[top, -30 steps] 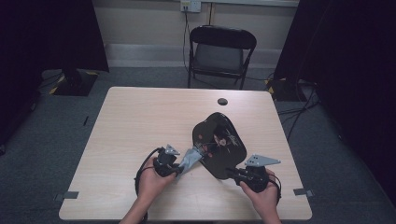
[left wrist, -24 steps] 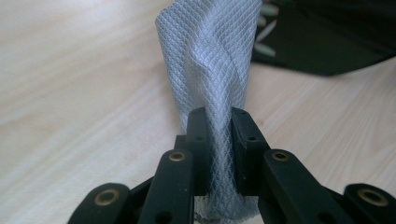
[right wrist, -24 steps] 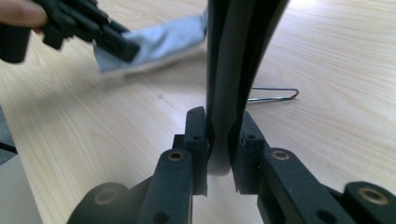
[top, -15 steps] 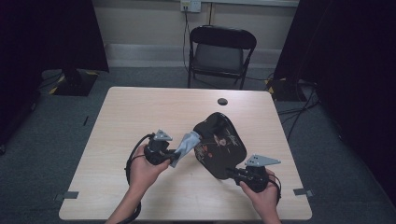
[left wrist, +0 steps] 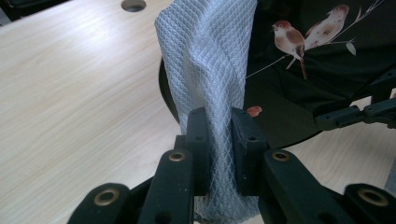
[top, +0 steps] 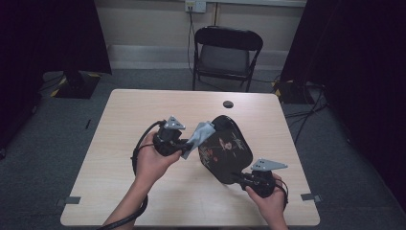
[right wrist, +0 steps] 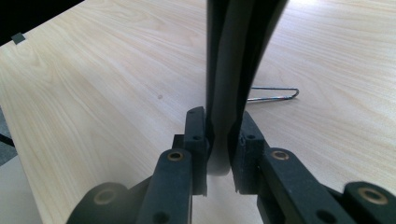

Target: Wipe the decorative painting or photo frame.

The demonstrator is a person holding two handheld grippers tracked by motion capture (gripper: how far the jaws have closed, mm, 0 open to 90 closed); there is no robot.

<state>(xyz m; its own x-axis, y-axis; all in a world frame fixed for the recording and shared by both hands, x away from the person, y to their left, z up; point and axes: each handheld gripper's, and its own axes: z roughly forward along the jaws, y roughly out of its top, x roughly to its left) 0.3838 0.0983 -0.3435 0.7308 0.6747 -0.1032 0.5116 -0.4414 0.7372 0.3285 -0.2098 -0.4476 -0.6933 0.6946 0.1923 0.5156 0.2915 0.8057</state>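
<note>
Together, we hold a glossy black lacquered tray painted with small birds [top: 225, 151] tilted above the pale wooden table [top: 119, 120]. Our right gripper [right wrist: 219, 140] pinches its near rim between narrowed jaws. Our left gripper [left wrist: 219, 135] clamps a grey waffle-weave cloth [left wrist: 210, 60] against the tray's upper edge. Pressing hard there could lever the slick rim from the right jaws, we judge, dropping the tray.
</note>
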